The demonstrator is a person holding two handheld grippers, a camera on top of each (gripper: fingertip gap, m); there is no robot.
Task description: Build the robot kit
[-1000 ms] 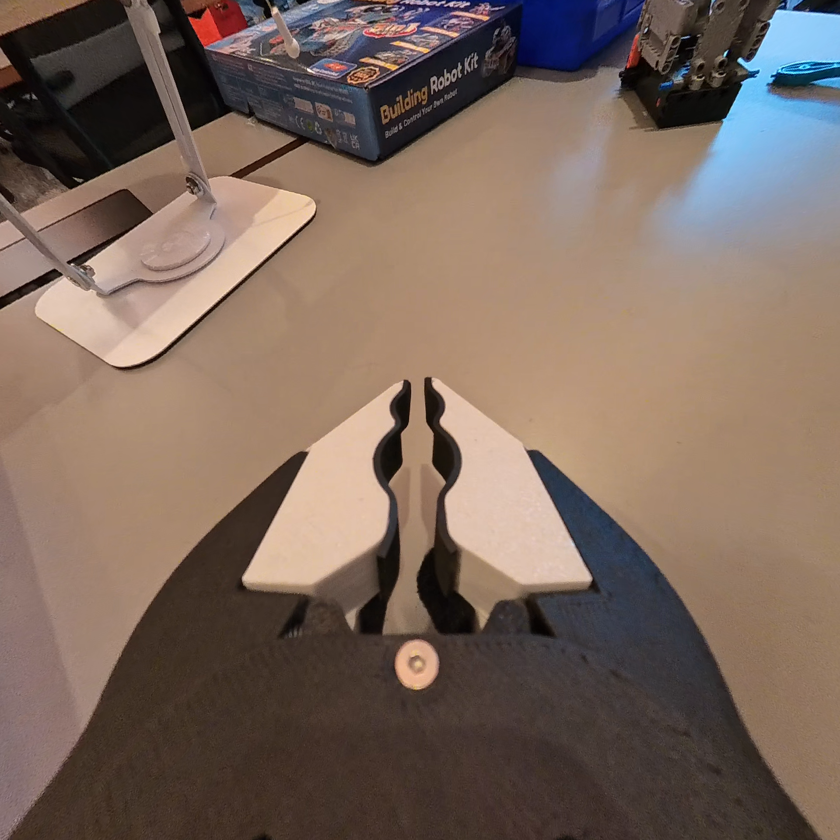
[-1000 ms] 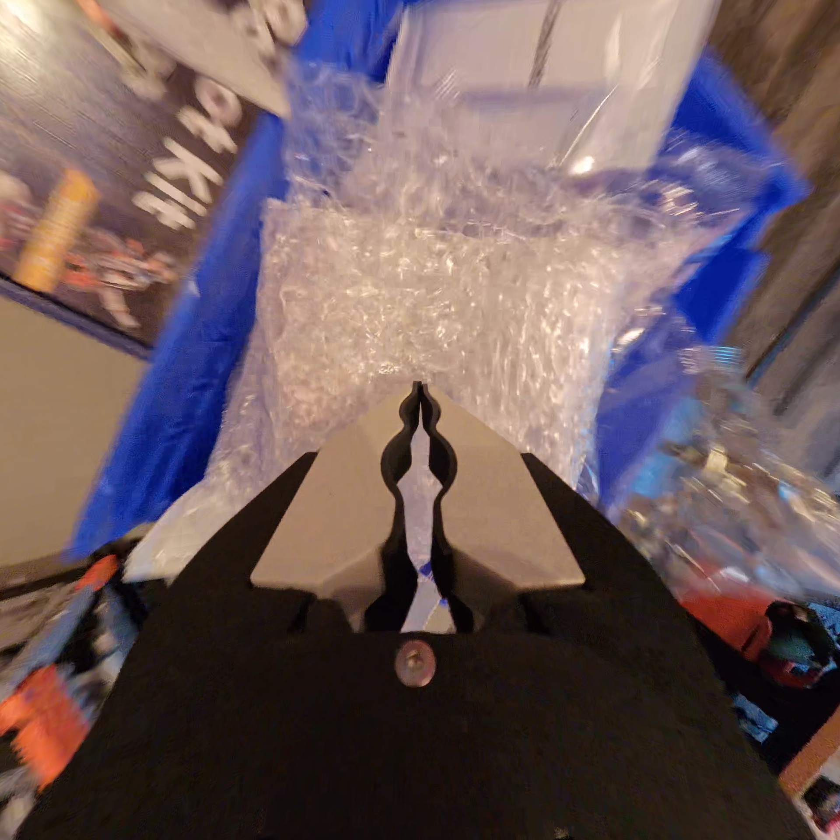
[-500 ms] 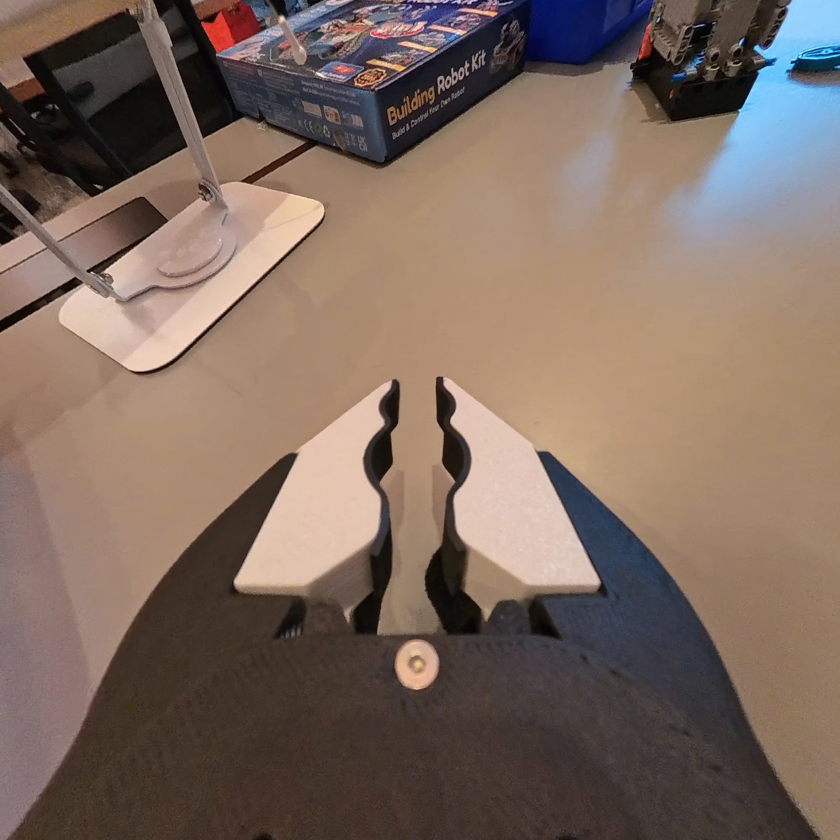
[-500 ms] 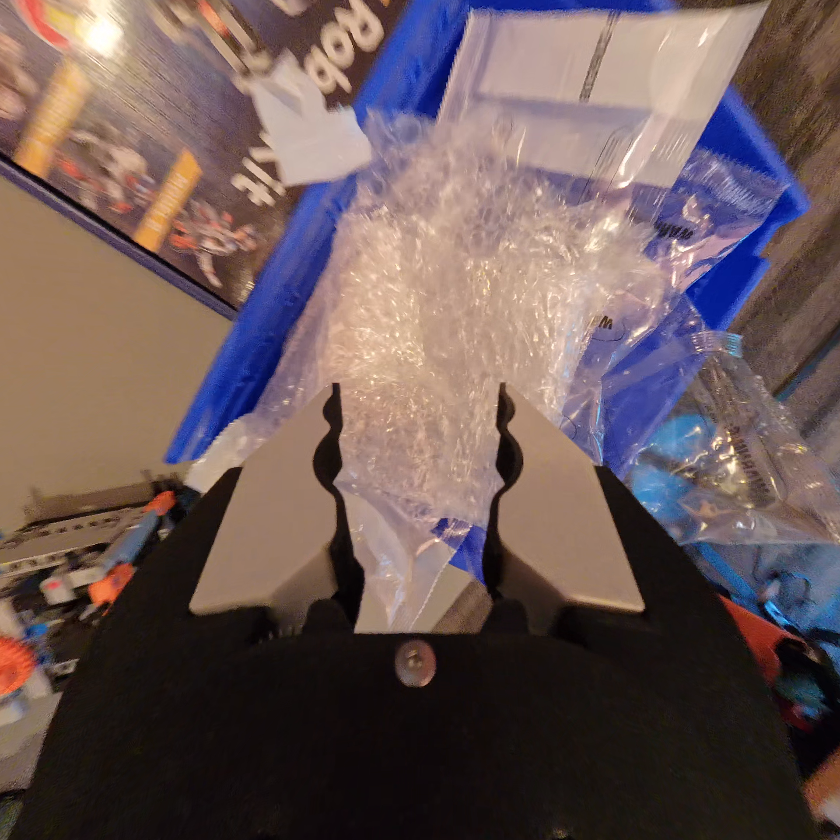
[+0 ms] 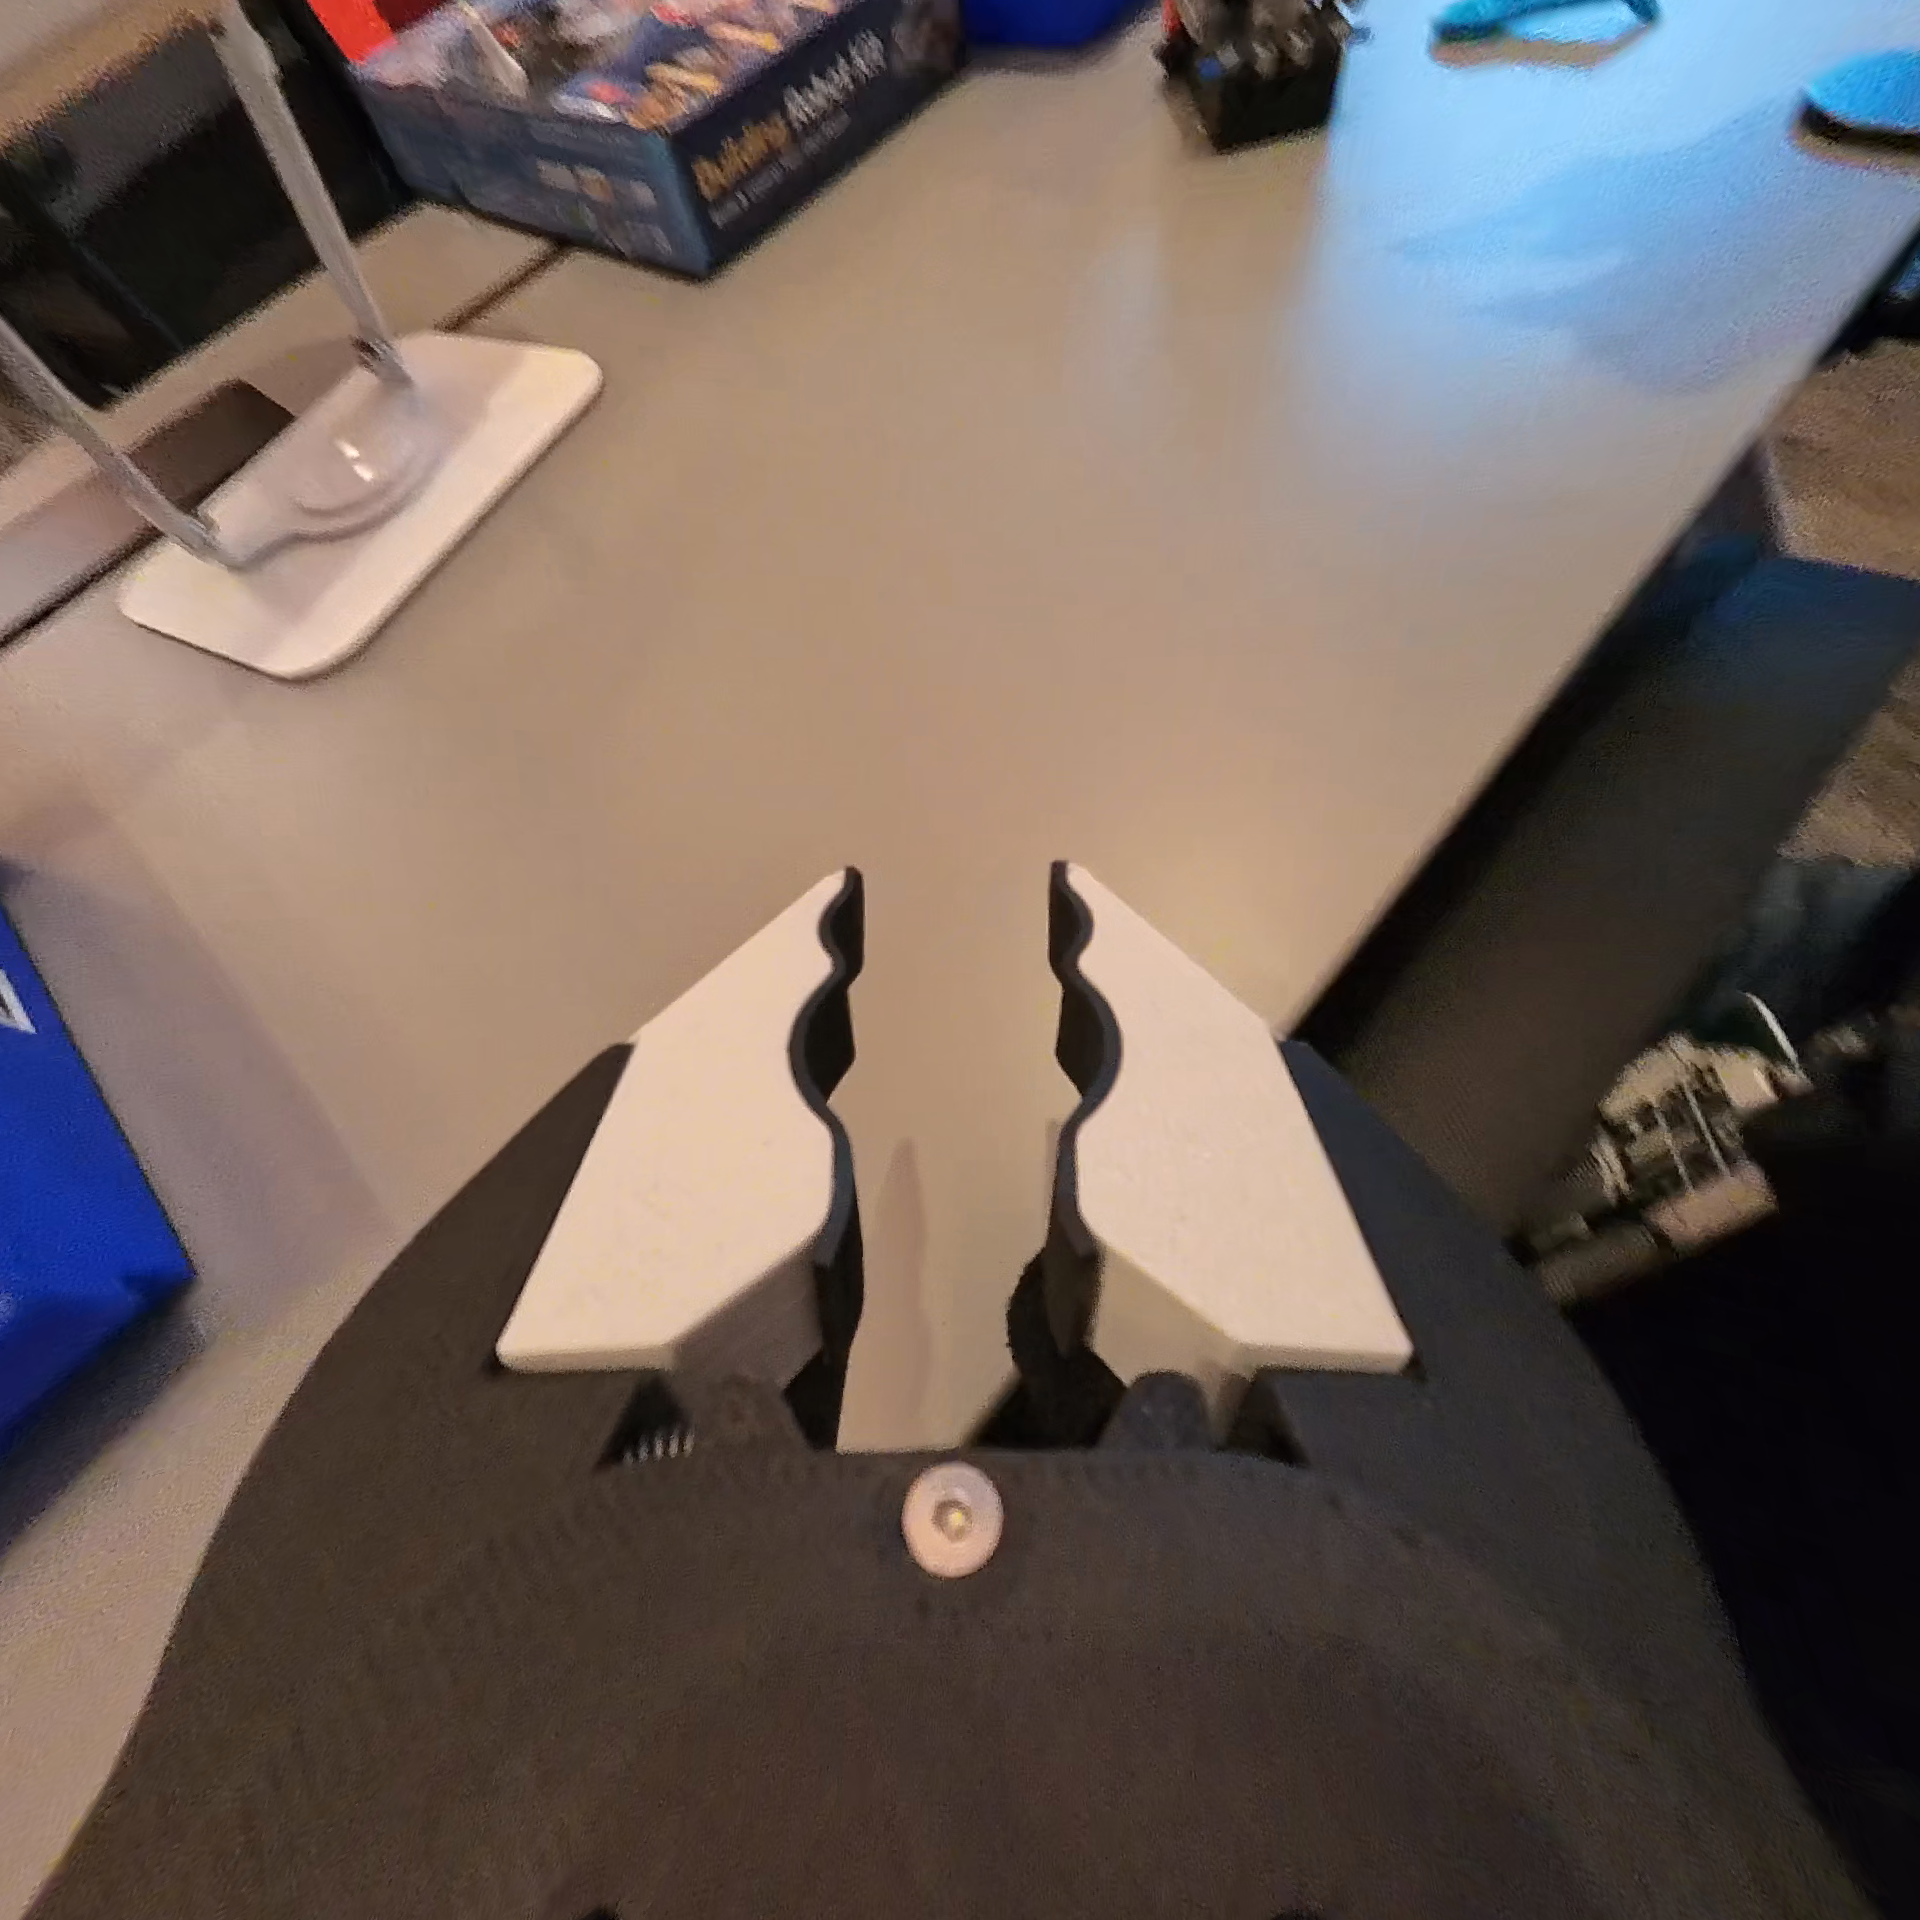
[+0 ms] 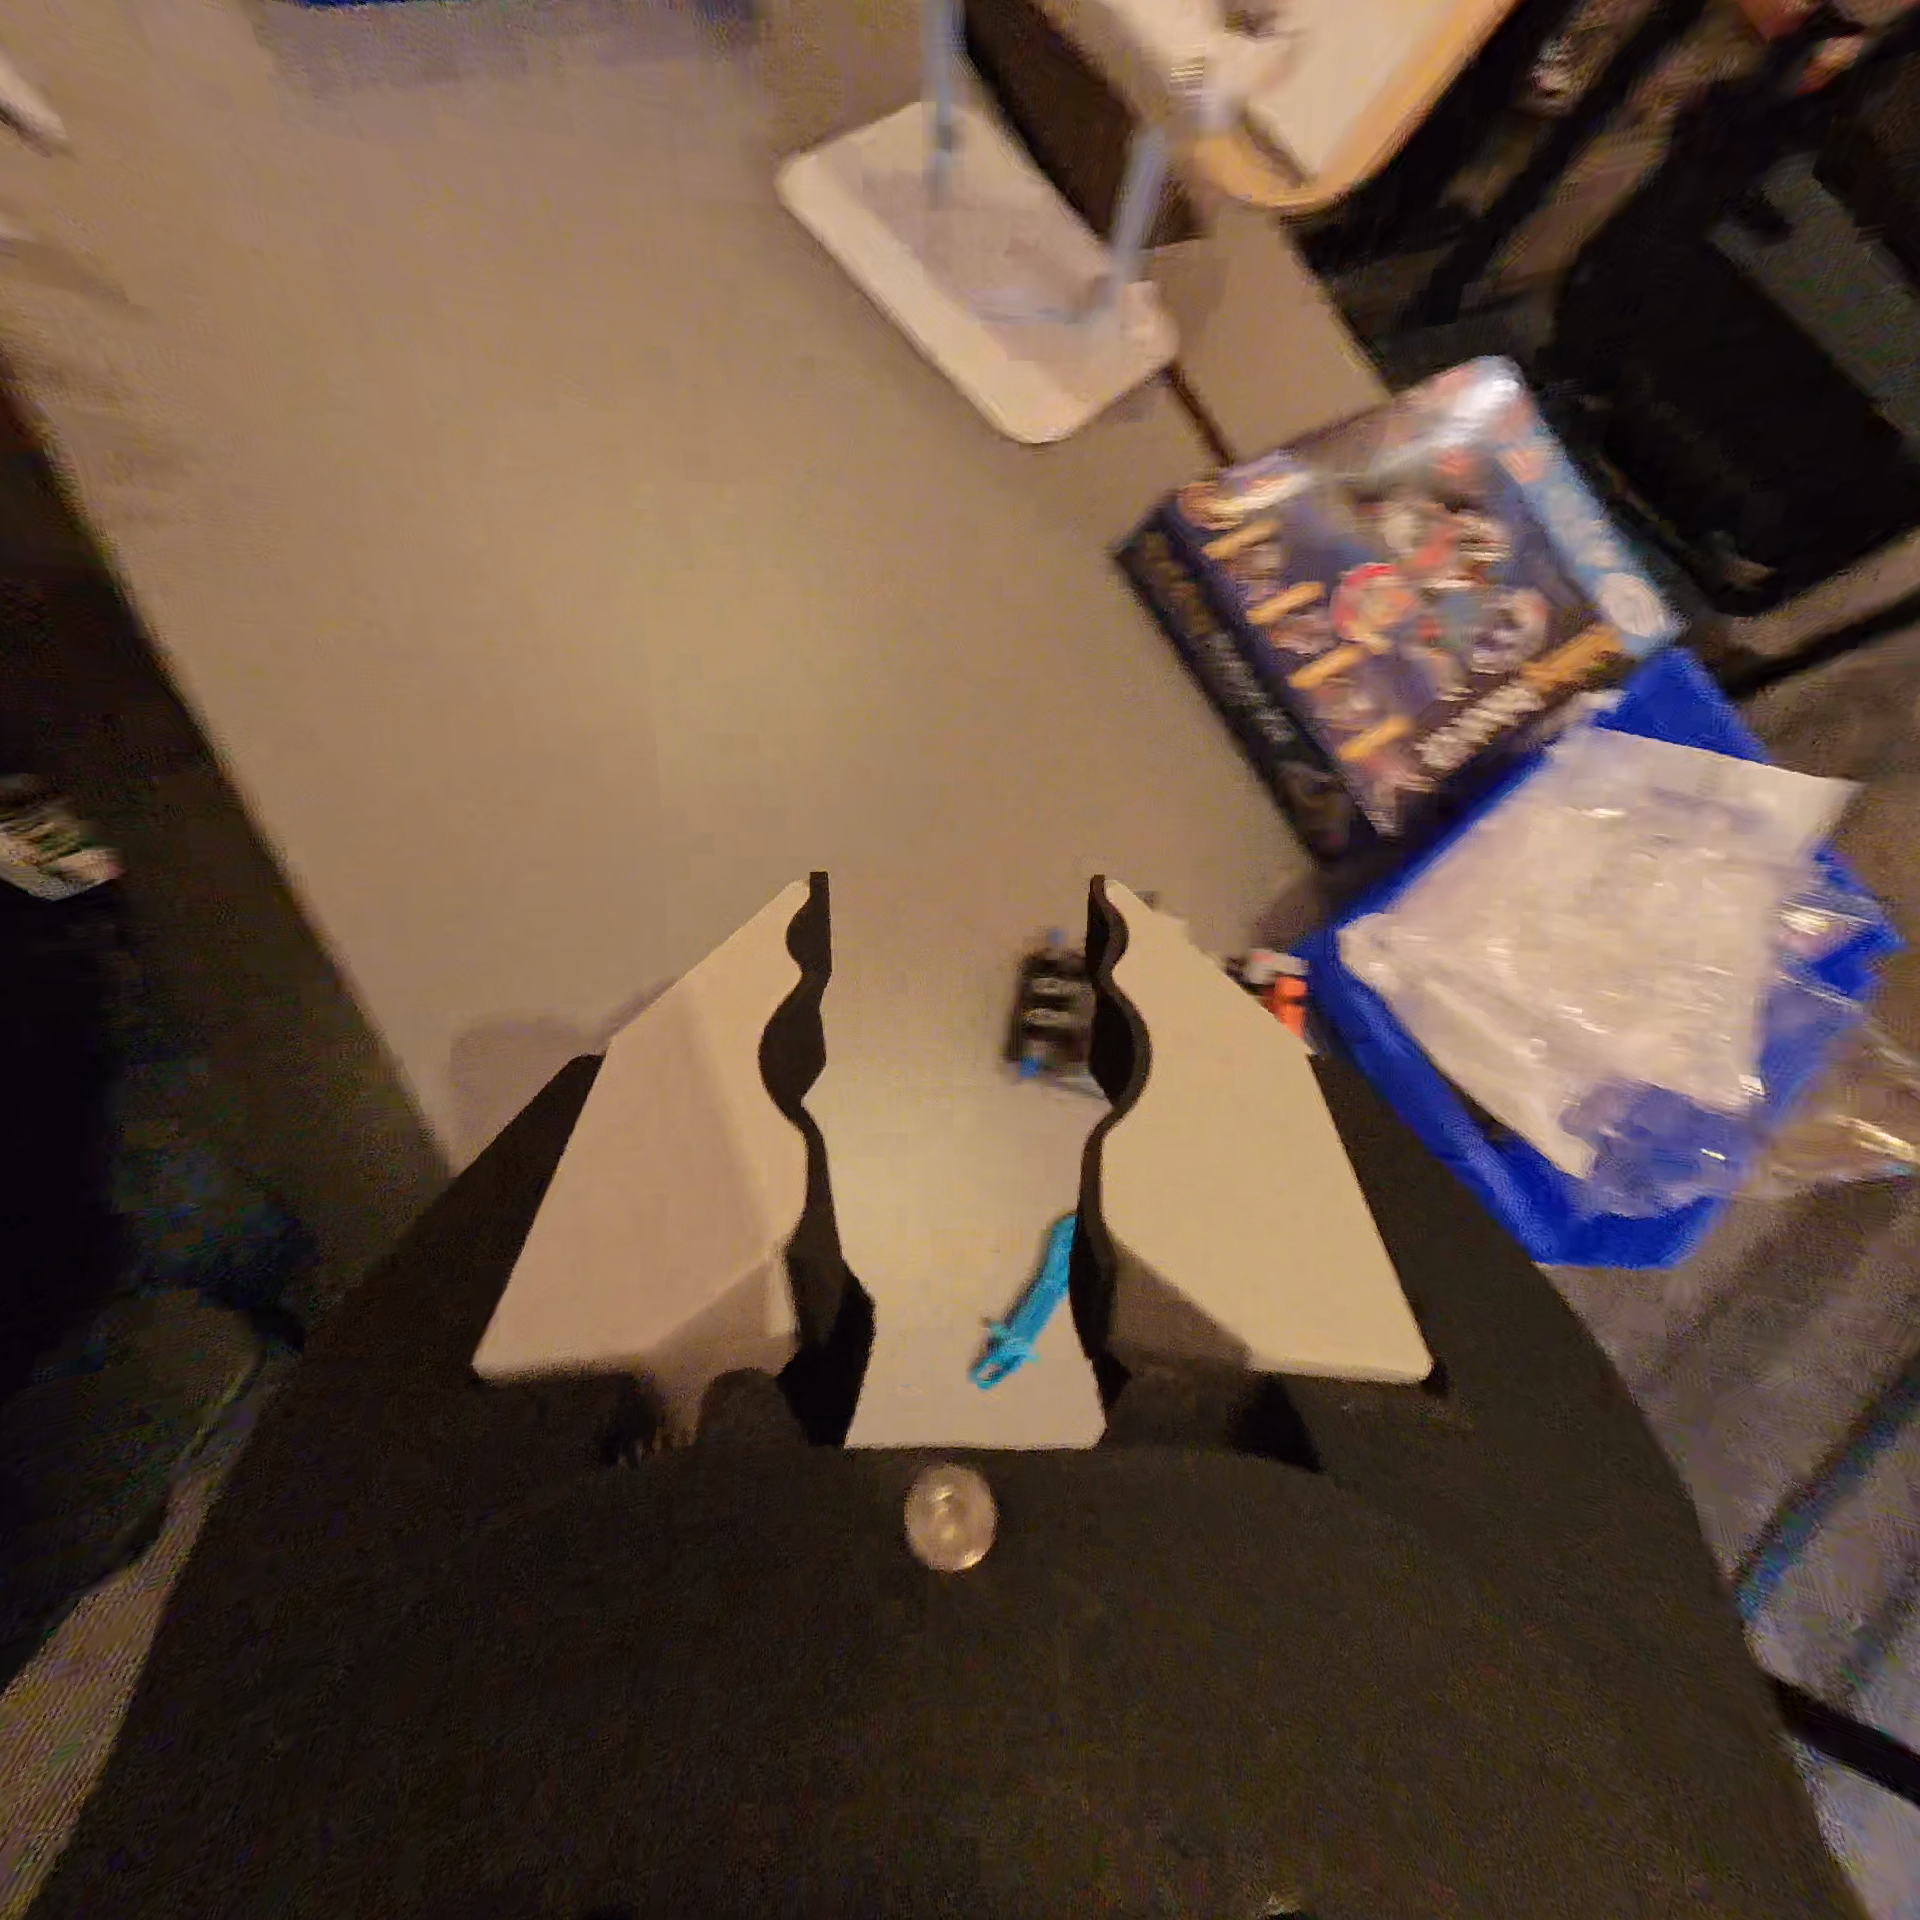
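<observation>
Both the left gripper (image 5: 956, 883) and right gripper (image 6: 956, 894) are gaping empty, the right hanging above a blue tool (image 6: 1023, 1304) lying lengthwise between its fingers

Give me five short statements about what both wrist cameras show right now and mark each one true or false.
1. The left gripper is clamped on a plastic bag. False: its jaws stand apart, with only bare table between them.
2. The right gripper is open and holds nothing. True.
3. The clear plastic bags lie in the blue bin. True.
4. The printed kit box is stacked on the white lamp base. False: the two lie apart on the table.
5. A small blue tool lies on the table below the right gripper. True.
</observation>
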